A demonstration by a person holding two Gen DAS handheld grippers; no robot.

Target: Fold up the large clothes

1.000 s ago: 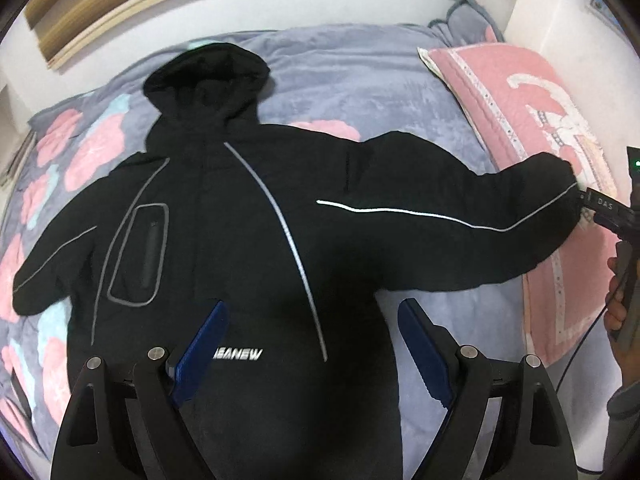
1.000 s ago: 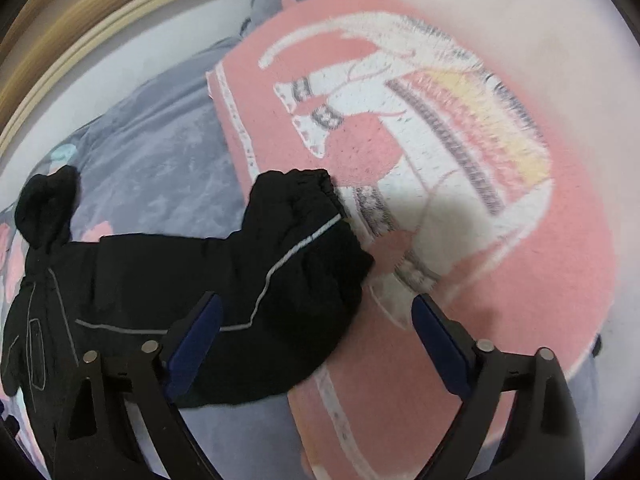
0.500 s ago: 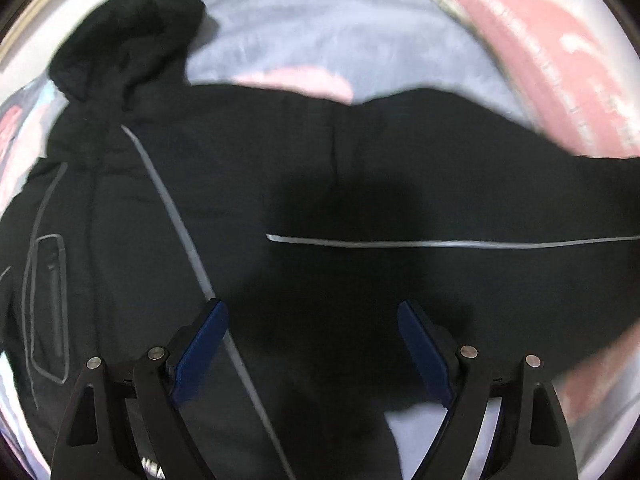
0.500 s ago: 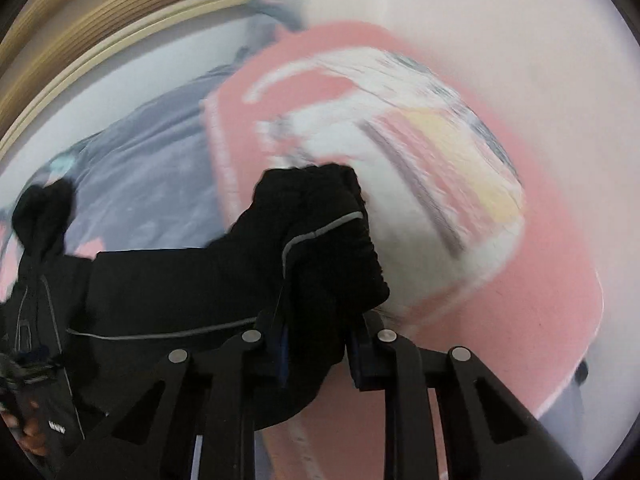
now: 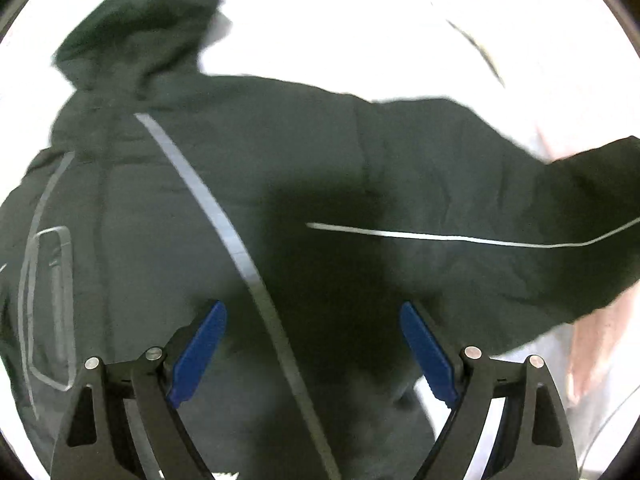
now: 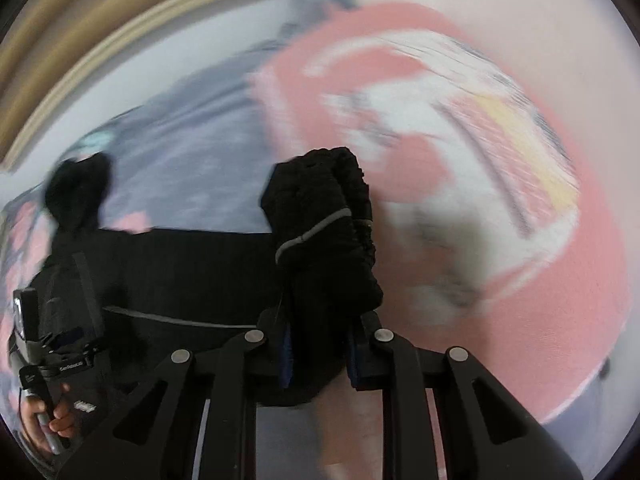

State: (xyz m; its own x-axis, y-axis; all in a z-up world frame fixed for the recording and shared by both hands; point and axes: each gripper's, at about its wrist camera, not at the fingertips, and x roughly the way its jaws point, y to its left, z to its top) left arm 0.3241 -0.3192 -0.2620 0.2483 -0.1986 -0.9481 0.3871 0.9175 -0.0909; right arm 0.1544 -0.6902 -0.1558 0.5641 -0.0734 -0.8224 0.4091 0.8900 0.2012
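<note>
the right tongs (image 6: pixel 318 354) are pinched tight on the cuff (image 6: pixel 320 216) of the black jacket (image 5: pixel 248 208), and the sleeve (image 5: pixel 480 216) is lifted off the bed (image 6: pixel 192 148). the left tongs (image 5: pixel 310 354) are wide apart, holding nothing, just over the jacket's front near its slanted grey stripe (image 5: pixel 224 232). the jacket lies spread on the bed, hood (image 5: pixel 136 28) on the far side. past the cuff sits a pink pillow (image 6: pixel 540 240). this looks like the first fold: bringing the sleeve in. next, i think the cuff should go across the jacket's chest and be laid flat, while the left tongs keep the body from sliding.
</note>
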